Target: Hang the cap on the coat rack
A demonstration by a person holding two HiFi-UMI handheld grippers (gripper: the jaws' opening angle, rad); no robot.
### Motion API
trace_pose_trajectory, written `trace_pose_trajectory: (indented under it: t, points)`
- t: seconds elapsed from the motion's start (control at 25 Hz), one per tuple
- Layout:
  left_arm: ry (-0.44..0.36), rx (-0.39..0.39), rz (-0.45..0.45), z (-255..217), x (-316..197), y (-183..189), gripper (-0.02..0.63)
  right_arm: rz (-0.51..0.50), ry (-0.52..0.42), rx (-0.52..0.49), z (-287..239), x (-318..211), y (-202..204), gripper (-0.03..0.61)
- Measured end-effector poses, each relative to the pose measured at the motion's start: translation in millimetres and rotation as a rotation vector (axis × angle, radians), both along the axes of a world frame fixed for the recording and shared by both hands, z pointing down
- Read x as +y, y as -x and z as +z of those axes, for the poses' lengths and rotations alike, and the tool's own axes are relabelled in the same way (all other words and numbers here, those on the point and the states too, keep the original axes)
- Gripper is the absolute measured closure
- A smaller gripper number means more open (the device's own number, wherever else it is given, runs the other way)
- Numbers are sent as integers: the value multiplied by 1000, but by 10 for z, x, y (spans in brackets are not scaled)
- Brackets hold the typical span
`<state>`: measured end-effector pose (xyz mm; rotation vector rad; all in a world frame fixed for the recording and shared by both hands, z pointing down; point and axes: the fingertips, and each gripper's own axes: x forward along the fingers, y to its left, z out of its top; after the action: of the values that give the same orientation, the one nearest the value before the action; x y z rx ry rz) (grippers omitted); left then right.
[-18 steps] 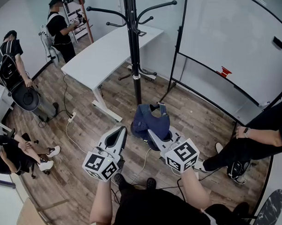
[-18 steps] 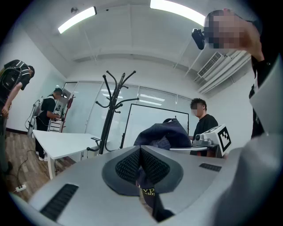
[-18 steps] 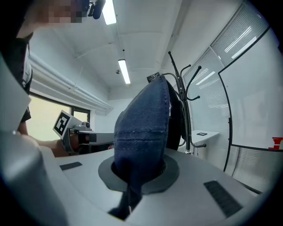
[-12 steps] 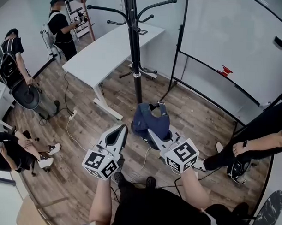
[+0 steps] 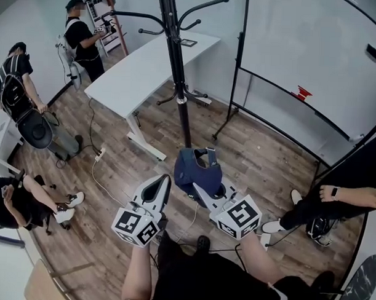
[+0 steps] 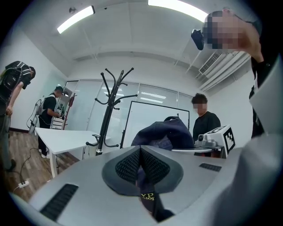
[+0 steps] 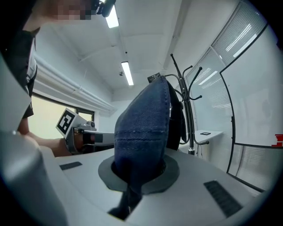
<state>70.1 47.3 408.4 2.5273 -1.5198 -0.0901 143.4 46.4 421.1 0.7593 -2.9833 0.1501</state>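
Observation:
The dark blue cap (image 5: 198, 170) hangs in the air between my two grippers, in front of the black coat rack (image 5: 178, 84). My right gripper (image 5: 198, 187) is shut on the cap's fabric (image 7: 143, 123), which rises tall above the pads. My left gripper (image 5: 166, 177) is shut at the cap's left edge. In the left gripper view a dark strip with a small label (image 6: 148, 194) sits pinched in the slit, and the rest of the cap (image 6: 166, 132) bulges behind it. The rack's curved hooks (image 6: 112, 81) stand beyond the cap, also in the right gripper view (image 7: 188, 88).
A white desk (image 5: 138, 71) stands left of the rack. A whiteboard on a black frame (image 5: 302, 64) fills the right. Several people stand or sit along the left wall (image 5: 18, 85), and one person's arm and legs (image 5: 334, 197) are at the right. Cables lie on the wood floor (image 5: 101, 174).
Both grippers and the cap have shifted slightly together; the cap now sits more upright and a little closer to the rack's pole. The grips are unchanged.

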Motion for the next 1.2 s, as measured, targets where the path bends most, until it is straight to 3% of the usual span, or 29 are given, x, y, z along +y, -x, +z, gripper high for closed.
trace_pose_trajectory:
  t: [0.36,0.6,0.96,1.2]
  points:
    - [-6,29,-9,69,-18,238,598,13,12,12,41,-77,182,548]
    - [-30,65,32,53,-277,454,598,19,24,21,43,-327,453,546]
    - [-82,104,47,-139,-843,1189,598,12,-18,55,-127,-916,1187,546]
    - [-84,61,93,-230,-1126,1547,598,78,-27,30,-278,-1265,1565,546]
